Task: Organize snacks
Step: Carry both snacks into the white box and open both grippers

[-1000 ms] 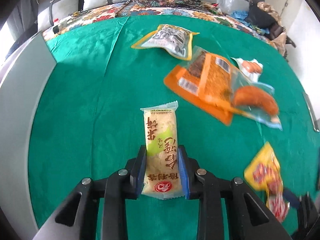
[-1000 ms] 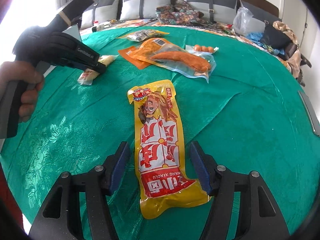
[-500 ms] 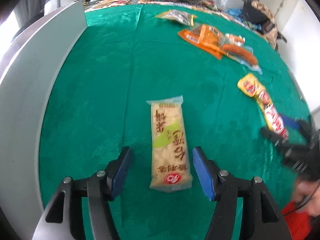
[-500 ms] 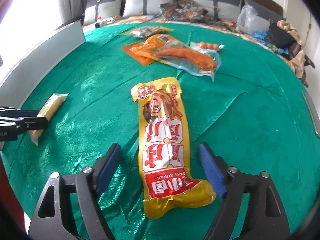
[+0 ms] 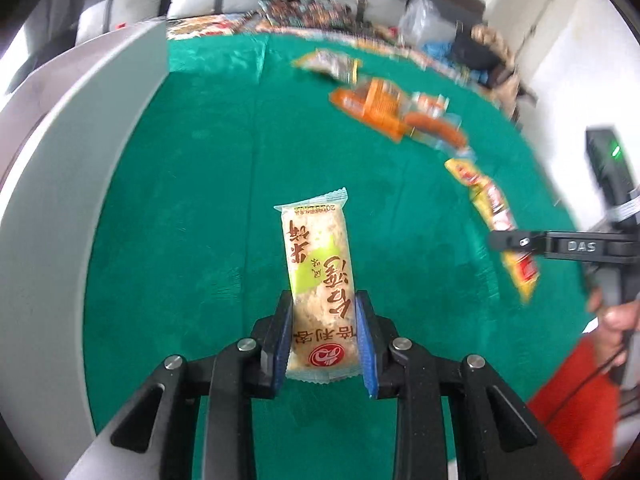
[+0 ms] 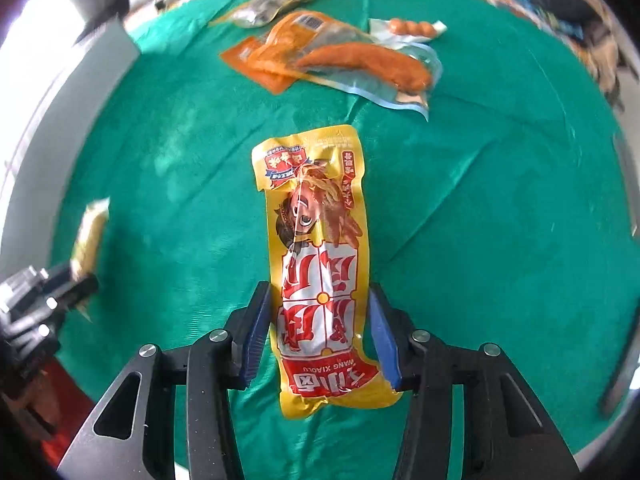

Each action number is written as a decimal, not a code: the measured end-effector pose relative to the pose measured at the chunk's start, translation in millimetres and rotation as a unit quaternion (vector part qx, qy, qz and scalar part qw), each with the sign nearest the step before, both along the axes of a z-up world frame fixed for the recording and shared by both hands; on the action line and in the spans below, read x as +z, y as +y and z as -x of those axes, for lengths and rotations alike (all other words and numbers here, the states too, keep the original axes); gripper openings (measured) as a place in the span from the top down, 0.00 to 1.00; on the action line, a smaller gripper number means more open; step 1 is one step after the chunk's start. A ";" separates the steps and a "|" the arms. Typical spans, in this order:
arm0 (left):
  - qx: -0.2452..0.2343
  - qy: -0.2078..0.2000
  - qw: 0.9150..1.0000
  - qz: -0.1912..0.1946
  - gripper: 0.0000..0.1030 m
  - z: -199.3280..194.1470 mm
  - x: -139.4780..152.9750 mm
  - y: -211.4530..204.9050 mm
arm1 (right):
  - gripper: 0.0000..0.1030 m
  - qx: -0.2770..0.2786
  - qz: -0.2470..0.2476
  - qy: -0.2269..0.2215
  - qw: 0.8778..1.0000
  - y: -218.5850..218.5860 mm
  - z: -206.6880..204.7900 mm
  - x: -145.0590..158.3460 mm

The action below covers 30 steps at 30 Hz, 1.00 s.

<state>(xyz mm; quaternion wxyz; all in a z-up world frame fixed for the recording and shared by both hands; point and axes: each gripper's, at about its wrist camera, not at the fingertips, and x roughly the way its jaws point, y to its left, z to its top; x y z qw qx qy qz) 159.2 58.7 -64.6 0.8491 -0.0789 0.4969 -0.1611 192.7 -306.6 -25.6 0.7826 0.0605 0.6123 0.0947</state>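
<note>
My left gripper (image 5: 322,334) is shut on a pale rice-cracker pack (image 5: 320,280) with a green patch, held over the green cloth. My right gripper (image 6: 322,330) is shut on the lower part of a long yellow and red snack pack (image 6: 320,248). In the left wrist view the yellow pack (image 5: 494,216) and the right gripper's black body (image 5: 560,246) show at the right. In the right wrist view the rice-cracker pack (image 6: 90,240) and the left gripper (image 6: 44,292) show at the left edge.
Orange packs and a sausage in clear wrap (image 6: 352,60) lie at the far side of the green table (image 6: 500,160), with a grey-printed pack (image 6: 264,10) behind. A grey panel (image 5: 60,184) runs along the table's left side. Pillows and bags sit beyond.
Both grippers were open around their packs half a second ago; both have closed on them. The left view has swung so the right gripper shows closer at the right.
</note>
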 end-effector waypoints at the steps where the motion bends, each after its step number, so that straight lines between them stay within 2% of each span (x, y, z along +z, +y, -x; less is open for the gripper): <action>1: 0.006 -0.007 1.000 0.016 0.72 3.2 10.4 7.2 | 0.52 -0.018 -0.034 0.001 0.999 -2.6 2.0 6.4; 4: 0.027 -0.035 0.998 0.048 0.72 11.3 46.9 37.7 | 0.52 -0.031 -0.109 -0.008 0.994 12.0 1.0 33.4; 7: 0.065 -0.069 0.994 0.048 0.72 17.0 87.8 88.9 | 0.52 0.007 -0.174 -0.030 0.984 66.1 -6.5 78.4; 9: 0.099 -0.083 0.991 0.038 0.72 20.6 106.6 127.1 | 0.52 0.044 -0.215 -0.044 0.975 112.9 -11.8 110.2; 11: 0.141 -0.094 0.986 0.008 0.72 23.4 120.6 170.0 | 0.52 0.090 -0.246 -0.057 0.963 165.9 -11.4 139.1; 14: 0.190 -0.091 0.977 -0.036 0.71 25.6 125.2 221.9 | 0.51 0.148 -0.277 -0.073 0.947 245.1 -14.0 175.0; 15: 0.207 -0.087 0.973 -0.056 0.66 26.0 123.0 236.5 | 0.50 0.162 -0.282 -0.080 0.942 268.5 -14.3 182.7; 16: 0.228 -0.077 0.967 -0.084 0.49 25.7 119.0 250.7 | 0.48 0.173 -0.285 -0.092 0.938 290.1 -15.7 191.6; 17: 0.243 -0.070 0.962 -0.104 0.29 26.4 115.4 259.5 | 0.41 0.176 -0.284 -0.103 0.937 303.6 -17.5 197.1; 18: 0.254 -0.066 0.957 -0.119 0.24 27.8 111.4 264.5 | 0.35 0.176 -0.283 -0.119 0.935 313.9 -19.6 204.0; 19: 0.264 -0.065 0.954 -0.130 0.24 32.3 108.2 269.4 | 0.28 0.171 -0.279 -0.139 0.935 317.9 -21.9 211.5; 21: 0.276 -0.066 0.950 -0.133 0.23 39.4 104.3 270.7 | 0.27 0.156 -0.266 -0.177 0.934 304.1 -23.5 221.9; 24: 0.272 -0.073 0.954 -0.102 0.23 46.4 101.3 252.3 | 0.24 0.138 -0.216 -0.222 0.941 258.2 -23.9 216.1; 27: 0.229 -0.088 0.967 -0.064 0.23 38.1 102.8 194.8 | 0.23 0.121 -0.119 -0.246 0.954 207.2 -29.1 169.3; 30: 0.164 -0.099 0.980 -0.047 0.16 22.5 111.7 123.0 | 0.24 0.093 -0.003 -0.218 0.972 144.7 -32.6 88.3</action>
